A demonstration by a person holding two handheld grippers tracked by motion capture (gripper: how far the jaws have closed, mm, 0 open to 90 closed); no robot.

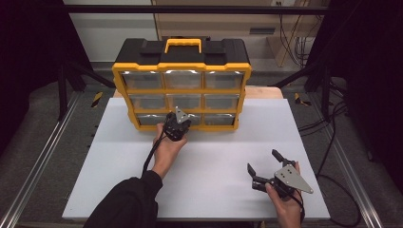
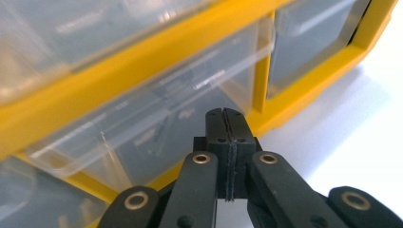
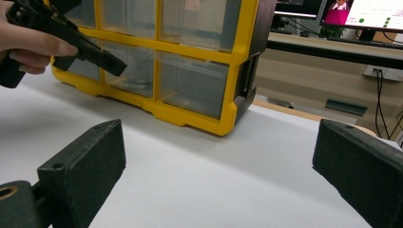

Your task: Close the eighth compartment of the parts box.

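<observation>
White tabletop (image 1: 214,161) with a yellow-and-black drawer organizer (image 1: 182,90) standing at its far edge, two hand-held grippers in front of it.

Nine clear drawers sit in three rows of three in the organizer's yellow frame, under a black top with a yellow handle. Left gripper (image 1: 175,124) is up against the bottom row, at the middle drawer (image 2: 157,128); its jaws are pressed fully together with nothing visible between them, their tips right at the drawer's clear front, though actual contact cannot be told. Right gripper (image 1: 263,167) rests well apart at the near right of the table, jaws spread wide and empty, pointed toward the organizer.
</observation>
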